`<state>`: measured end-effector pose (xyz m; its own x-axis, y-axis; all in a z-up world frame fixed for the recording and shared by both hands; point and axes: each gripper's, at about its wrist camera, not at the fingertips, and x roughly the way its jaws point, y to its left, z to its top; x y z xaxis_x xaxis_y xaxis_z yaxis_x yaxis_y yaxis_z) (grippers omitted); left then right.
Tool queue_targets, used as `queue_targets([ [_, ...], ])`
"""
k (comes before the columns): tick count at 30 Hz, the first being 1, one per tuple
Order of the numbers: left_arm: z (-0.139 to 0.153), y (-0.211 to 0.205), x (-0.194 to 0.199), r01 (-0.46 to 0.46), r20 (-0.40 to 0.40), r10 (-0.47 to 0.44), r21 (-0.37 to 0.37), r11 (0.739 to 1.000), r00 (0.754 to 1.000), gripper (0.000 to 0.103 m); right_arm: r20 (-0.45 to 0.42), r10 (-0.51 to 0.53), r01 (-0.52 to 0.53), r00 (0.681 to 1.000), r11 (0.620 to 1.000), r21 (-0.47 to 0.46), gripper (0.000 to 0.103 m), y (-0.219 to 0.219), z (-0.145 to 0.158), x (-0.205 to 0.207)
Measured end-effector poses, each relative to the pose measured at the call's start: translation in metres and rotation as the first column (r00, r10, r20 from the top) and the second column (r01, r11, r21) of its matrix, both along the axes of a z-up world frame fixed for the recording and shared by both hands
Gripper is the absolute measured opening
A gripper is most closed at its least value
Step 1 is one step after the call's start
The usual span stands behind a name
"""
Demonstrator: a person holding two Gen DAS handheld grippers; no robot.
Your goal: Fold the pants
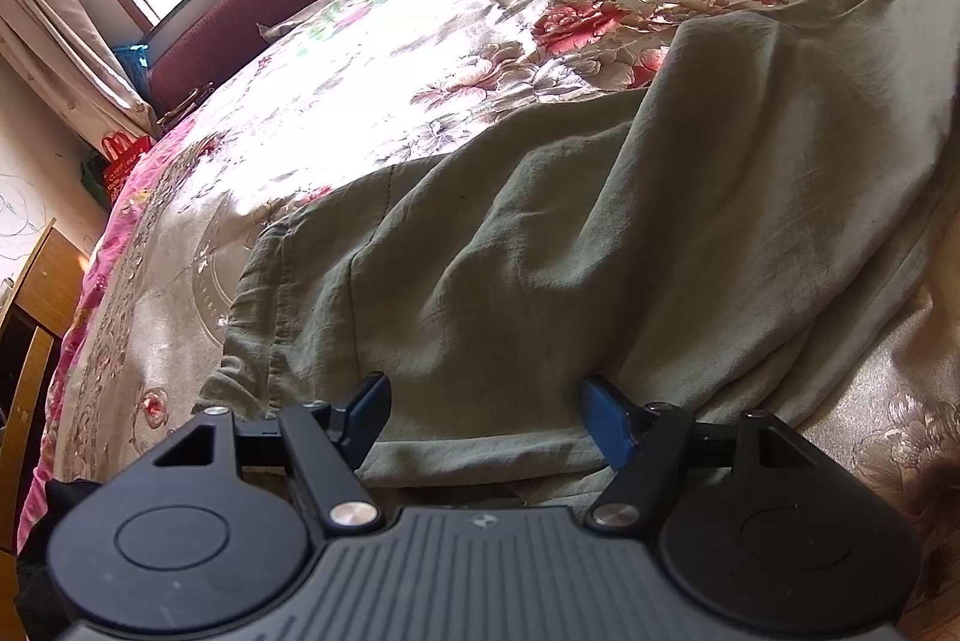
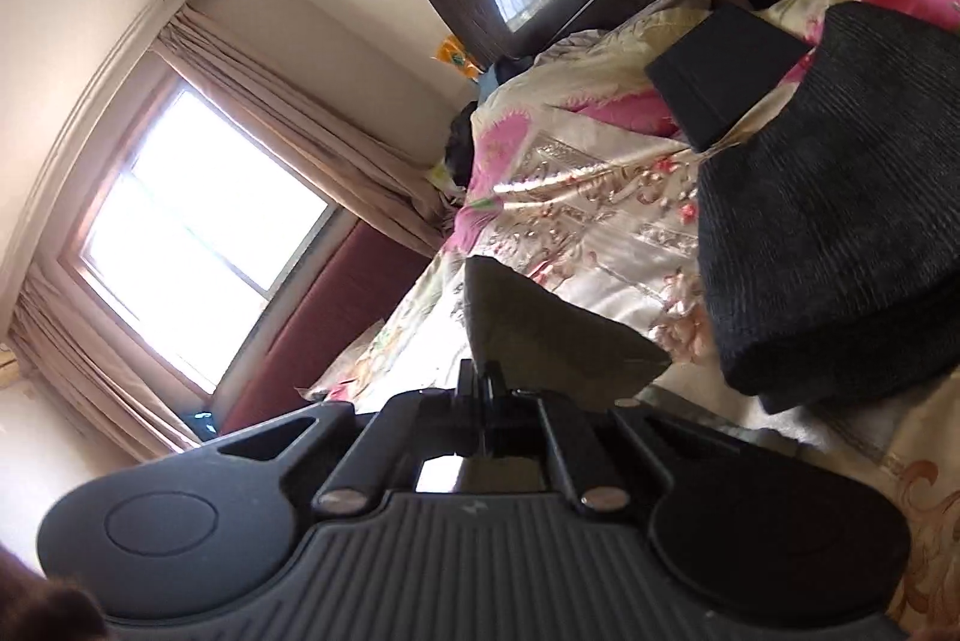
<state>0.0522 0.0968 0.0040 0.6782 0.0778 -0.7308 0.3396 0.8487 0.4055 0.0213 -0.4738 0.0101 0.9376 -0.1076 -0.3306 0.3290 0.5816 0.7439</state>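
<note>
Bedroom: the floral satin bedspread (image 1: 372, 59) carried the wrinkled grey-green cotton pants (image 1: 540, 233). Our left tool (image 1: 486, 401) stood wide over the near edge, pinching nothing; our right tool (image 2: 483, 371) was clamped on a lifted corner. We judged folding underway, unfinished.

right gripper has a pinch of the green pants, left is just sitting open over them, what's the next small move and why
Probably carry the right gripper, shut on a lifted corner of the green pants, across toward the left gripper to lay that fold down. The left gripper's fingers stand apart over the near edge, gripping nothing, and the pants look only partly doubled on the floral bedspread.
</note>
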Motion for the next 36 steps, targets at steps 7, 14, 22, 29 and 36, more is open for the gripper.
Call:
queue_targets([
  [7, -0.001, -0.002, -0.003, 0.013, 0.011, -0.013, 0.017, 1.000, 1.000, 0.084, -0.240, -0.066, 0.110, 0.968, 0.978, 0.176, 0.012, -0.008, -0.054, -0.024],
  [14, -0.001, -0.003, -0.002, 0.005, 0.006, -0.005, 0.014, 1.000, 1.000, 0.084, -0.223, -0.030, 0.069, 0.974, 0.984, 0.165, 0.047, 0.002, -0.059, -0.014],
  [22, 0.005, -0.009, -0.003, -0.001, 0.006, 0.001, 0.032, 0.999, 1.000, 0.084, -0.167, -0.044, 0.090, 0.985, 0.957, 0.277, 0.008, -0.001, -0.076, 0.012],
  [29, 0.029, -0.041, -0.022, 0.085, 0.065, -0.081, -0.048, 0.995, 0.995, 0.084, 0.035, -0.097, 0.082, 0.995, 0.950, 0.300, 0.004, -0.023, -0.030, -0.052],
  [36, 0.001, -0.098, -0.039, 0.222, 0.021, -0.221, -0.069, 0.972, 0.975, 0.083, -0.038, -0.124, 0.129, 0.992, 0.971, 0.200, 0.004, -0.036, -0.004, -0.090],
])
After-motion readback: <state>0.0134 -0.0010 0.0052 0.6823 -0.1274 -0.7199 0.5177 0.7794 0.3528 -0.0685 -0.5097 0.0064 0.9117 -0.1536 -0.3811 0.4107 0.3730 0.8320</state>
